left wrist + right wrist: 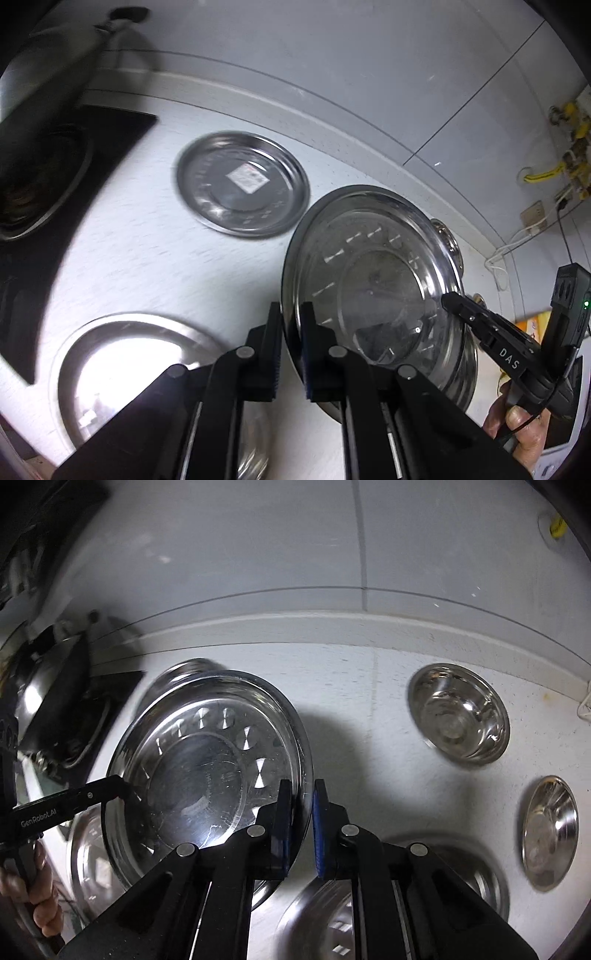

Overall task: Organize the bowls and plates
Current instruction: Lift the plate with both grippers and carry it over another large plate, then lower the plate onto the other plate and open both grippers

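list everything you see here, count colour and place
held plate: 1, steel, lifted off the counter, gripped at opposite rims
flat plates: at least 2, steel, one with a white sticker behind, one near left
small bowls: 2, steel, far right and right edge
stove: 1, black, left
counter: 1, white speckled
wall sockets and cables: beige and yellow, far right
left hand-held gripper: black, shut on held plate
right hand-held gripper: black, shut on held plate
hands: 2, one on each handle
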`<state>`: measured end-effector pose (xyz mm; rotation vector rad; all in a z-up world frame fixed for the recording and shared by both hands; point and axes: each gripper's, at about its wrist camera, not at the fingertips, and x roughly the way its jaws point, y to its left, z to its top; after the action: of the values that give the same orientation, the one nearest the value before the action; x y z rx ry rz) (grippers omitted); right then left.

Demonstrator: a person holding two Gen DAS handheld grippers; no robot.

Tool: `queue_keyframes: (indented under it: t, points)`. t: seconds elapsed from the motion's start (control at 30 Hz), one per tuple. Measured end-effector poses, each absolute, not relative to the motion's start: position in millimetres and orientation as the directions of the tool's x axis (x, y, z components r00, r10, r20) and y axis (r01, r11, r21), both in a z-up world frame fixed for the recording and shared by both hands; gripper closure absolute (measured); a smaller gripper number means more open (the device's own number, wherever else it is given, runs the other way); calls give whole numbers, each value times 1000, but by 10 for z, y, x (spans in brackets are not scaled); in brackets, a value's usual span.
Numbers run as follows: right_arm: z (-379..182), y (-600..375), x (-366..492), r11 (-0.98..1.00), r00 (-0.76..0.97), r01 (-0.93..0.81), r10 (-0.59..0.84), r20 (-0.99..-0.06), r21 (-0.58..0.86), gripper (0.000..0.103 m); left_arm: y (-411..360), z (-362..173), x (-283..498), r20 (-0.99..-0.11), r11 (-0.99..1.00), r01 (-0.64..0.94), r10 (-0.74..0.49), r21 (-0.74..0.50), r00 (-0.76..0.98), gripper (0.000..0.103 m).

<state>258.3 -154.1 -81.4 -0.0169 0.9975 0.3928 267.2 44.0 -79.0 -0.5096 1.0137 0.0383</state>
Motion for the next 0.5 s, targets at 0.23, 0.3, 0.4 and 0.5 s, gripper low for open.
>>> queue_keyframes:
  t: [0.23, 0.3, 0.4, 0.5]
  points:
    - [-735, -1070, 1967, 887, 452, -420, 386, -804, 190, 93, 859, -683, 1889, -832, 886, -301, -152, -354, 533, 95]
    - [-791, -947, 1834, 876, 432, -437, 403, -807, 204, 93, 970, -771, 1665, -844, 881, -322, -144, -347, 516, 95]
    - [-927, -737, 1610, 861, 397, -460, 417, -818, 216, 93, 1159, -919, 1409, -859, 875, -348, -136, -338, 493, 95]
    - [-1079, -529, 1459, 848, 359, -481, 423, -832, 224, 92, 1301, -1065, 1255, -873, 868, -376, -123, -325, 472, 95]
